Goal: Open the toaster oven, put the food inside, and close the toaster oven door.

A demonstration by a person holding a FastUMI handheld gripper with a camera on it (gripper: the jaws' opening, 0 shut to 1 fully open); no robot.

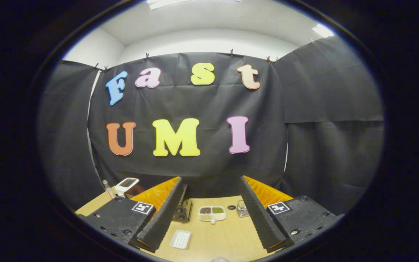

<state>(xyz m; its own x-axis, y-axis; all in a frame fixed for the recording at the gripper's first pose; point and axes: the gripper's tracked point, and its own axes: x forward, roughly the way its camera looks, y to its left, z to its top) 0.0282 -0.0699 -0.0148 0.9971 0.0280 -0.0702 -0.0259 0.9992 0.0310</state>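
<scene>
While claw [209, 213] agape, toaster oven [182, 209] beyond

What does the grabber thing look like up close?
The gripper has two long, flat fingers with ridged, saw-toothed inner faces. Each sits on a dark block with screws and a small square black-and-white marker. The fingers stand wide apart.

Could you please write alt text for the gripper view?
The tongs hang open above a wooden table, holding nothing. Between the fingers lie a divided dish of food and a white ridged tray; a dark toaster oven sits beside one finger.
</scene>
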